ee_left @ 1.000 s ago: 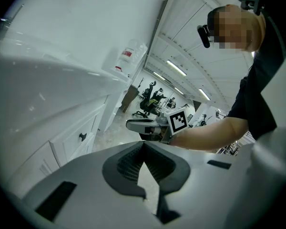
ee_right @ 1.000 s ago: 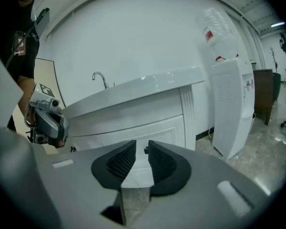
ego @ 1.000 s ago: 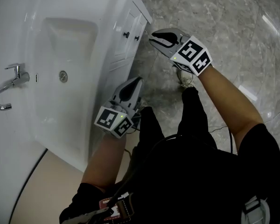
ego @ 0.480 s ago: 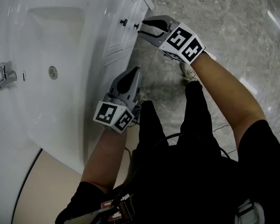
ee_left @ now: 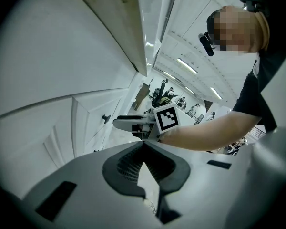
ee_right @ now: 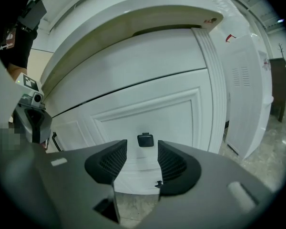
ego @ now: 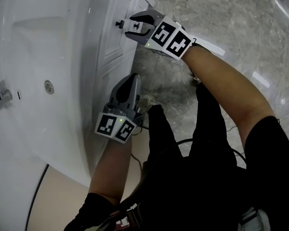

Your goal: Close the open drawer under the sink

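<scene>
Under the white sink (ego: 38,47), above the grey marble floor (ego: 241,28), the vanity's panelled white fronts filled most of what we saw, and we judged the task to be only at its approach, with nothing pushed yet. The drawer front (ee_right: 148,113), a framed white panel, squarely faced the right gripper. A dark seam ran along its top edge below the overhanging basin rim. In the head view the panel seemed to stand a little proud of the cabinet. We took the drawer to be out, though we could not tell by how much. The right gripper (ego: 130,26) hung close to that front, near the top of the head view. Its jaws had just been opening and stood wide apart, clamped on nothing. The left gripper (ego: 134,80) sat lower, beside the cabinet and nearer the person's legs, with its jaws together at the tips and nothing between them. We could not see it touching the cabinet. The small dark knob (ee_right: 145,140) showed in the gap between the right jaws, ahead of their tips and, as far as we could tell, not yet touched. By our reckoning the whole closing remained: the right gripper had to meet the knob or the panel around it, then press the drawer in until its front lay flush under the sink.
</scene>
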The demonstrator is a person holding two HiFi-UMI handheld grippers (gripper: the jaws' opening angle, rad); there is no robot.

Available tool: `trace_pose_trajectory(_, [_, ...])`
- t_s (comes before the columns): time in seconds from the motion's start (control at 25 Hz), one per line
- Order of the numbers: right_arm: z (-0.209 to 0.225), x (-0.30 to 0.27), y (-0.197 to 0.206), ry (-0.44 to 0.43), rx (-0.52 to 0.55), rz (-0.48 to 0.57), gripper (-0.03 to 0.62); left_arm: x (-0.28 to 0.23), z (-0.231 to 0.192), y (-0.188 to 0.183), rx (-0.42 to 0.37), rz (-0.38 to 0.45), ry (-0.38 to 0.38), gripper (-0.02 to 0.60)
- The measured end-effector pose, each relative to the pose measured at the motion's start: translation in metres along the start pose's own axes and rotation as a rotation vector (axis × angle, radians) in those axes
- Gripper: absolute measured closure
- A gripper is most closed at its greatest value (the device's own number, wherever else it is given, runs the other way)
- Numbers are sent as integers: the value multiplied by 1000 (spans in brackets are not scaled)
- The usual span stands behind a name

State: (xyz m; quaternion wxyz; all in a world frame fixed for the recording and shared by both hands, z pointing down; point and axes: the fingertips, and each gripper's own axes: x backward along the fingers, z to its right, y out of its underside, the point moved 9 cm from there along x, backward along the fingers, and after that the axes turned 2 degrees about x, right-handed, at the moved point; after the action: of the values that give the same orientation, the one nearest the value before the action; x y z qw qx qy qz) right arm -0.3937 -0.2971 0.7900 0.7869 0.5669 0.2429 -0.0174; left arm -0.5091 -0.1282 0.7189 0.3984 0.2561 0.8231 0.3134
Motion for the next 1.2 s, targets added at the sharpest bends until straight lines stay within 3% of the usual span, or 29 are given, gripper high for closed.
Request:
trace_pose_trajectory(0.4, [7,-30,12,23,-36,28,424,-18,-9,11,0,9,27,581])
trace_pose_trajectory(0.68, [4,-46,11,10,15,18,425,-24,-9,13,9,17,37,581])
trace_pose_trajectory(1.2, [3,-51,4,85,138,-61,456,-18,-15,14,24,22,35,581])
